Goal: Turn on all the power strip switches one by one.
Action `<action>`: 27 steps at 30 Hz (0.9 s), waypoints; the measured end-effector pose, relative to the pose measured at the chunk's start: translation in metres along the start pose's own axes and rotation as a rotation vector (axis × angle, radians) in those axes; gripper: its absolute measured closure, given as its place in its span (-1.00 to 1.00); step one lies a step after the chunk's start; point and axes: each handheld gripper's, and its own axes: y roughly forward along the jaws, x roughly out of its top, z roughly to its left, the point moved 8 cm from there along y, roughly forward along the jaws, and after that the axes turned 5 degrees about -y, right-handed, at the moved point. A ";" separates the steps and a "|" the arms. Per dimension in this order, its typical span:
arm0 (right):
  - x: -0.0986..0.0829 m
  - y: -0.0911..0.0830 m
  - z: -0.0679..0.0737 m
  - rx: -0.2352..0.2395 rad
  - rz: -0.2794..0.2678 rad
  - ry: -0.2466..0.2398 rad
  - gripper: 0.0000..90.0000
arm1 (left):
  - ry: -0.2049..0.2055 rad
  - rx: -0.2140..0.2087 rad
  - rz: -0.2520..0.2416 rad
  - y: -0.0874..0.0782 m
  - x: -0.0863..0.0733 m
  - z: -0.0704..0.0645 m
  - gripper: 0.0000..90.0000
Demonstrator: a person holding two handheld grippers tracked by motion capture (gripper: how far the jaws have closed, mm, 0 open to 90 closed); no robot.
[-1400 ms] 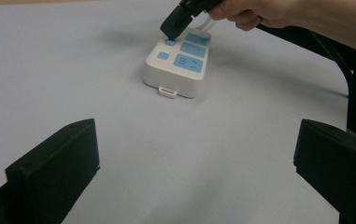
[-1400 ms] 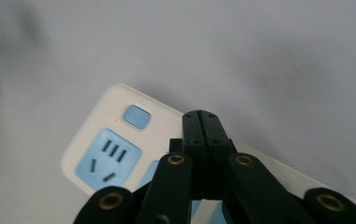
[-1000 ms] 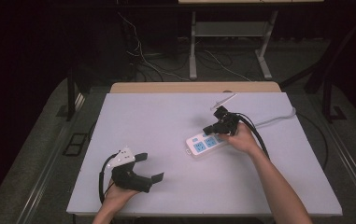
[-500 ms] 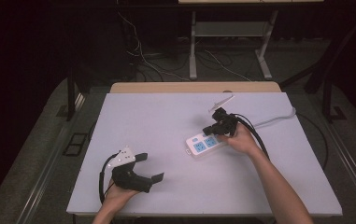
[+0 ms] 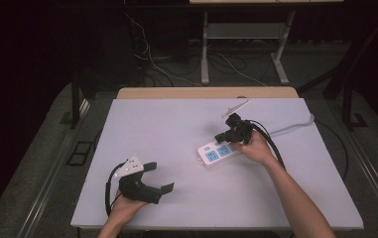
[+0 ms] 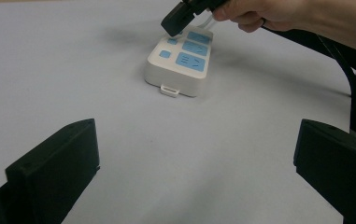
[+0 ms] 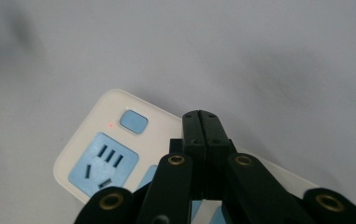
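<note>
The right gripper, its jaws pressed together and empty, hovered just above the power strip near its blue switch button. The left gripper rested well apart, jaws spread wide.

The right tongs cover the far sockets of the strip; its lead runs off the table.

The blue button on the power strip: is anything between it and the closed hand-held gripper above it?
Nothing visible. The right hand-held gripper, jaws shut, hangs just beside the blue button on the power strip, with bare white casing between.
</note>
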 end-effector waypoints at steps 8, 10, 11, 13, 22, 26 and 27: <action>0.005 -0.010 0.000 0.008 -0.017 0.004 1.00 | 0.001 -0.001 0.002 0.000 0.000 0.000 -1.00; 0.005 -0.014 -0.002 0.007 -0.021 0.007 1.00 | 0.001 -0.001 0.002 0.000 0.000 0.000 -1.00; 0.005 -0.016 -0.003 0.004 -0.025 0.006 1.00 | 0.000 -0.002 0.002 0.000 0.000 0.000 -1.00; 0.005 -0.022 -0.006 -0.001 -0.029 0.012 1.00 | 0.000 -0.001 0.002 0.000 0.000 0.000 -1.00; 0.006 -0.041 -0.016 -0.003 -0.071 0.045 1.00 | -0.001 -0.001 0.003 0.000 0.000 0.000 -1.00; 0.003 -0.045 -0.023 -0.013 -0.069 0.058 1.00 | -0.002 0.001 0.001 0.000 0.000 0.000 -1.00; 0.002 -0.046 -0.025 -0.016 -0.068 0.065 1.00 | -0.003 0.000 0.000 0.000 0.000 0.000 -1.00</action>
